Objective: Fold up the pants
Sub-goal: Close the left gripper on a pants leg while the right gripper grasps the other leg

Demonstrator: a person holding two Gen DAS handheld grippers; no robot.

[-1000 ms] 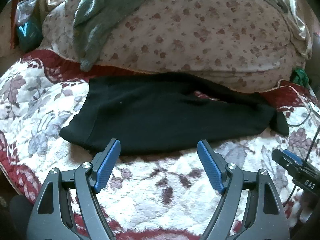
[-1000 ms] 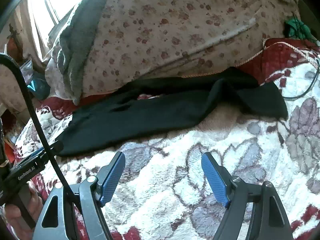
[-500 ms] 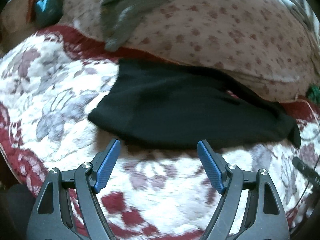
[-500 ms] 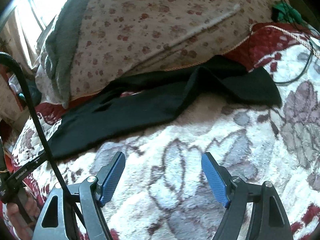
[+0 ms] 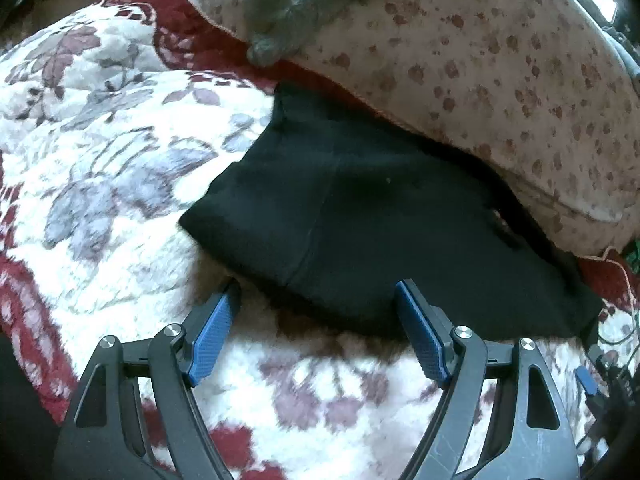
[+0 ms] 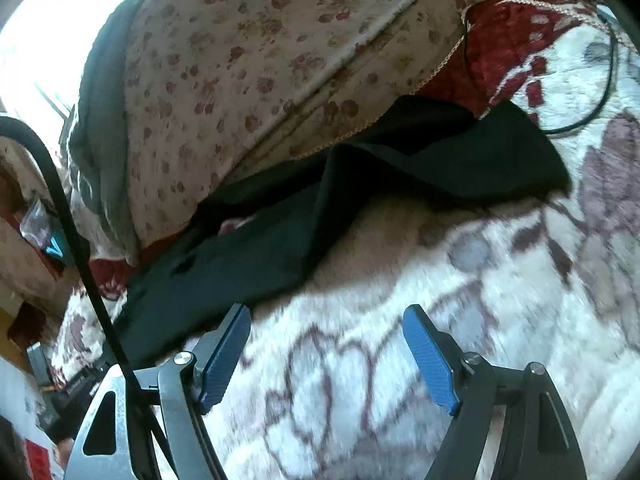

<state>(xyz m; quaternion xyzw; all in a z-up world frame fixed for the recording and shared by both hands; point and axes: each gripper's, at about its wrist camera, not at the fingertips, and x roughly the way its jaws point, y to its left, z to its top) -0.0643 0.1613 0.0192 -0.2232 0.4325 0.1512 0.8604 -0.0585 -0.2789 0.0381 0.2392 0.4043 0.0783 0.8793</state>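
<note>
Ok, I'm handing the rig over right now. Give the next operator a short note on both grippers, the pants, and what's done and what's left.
Left gripper: jaws open, empty, at the near edge of the black pants, one jaw tip over the cloth.
Right gripper: jaws open, empty, over the floral blanket, its left jaw by the pants' near edge.
Pants: lying lengthwise across the blanket, far edge against the spotted bedding, rumpled at the right end.
Done: no fold visible; nothing gripped.
Left: grasp the pants, smooth them out, then fold.
</note>
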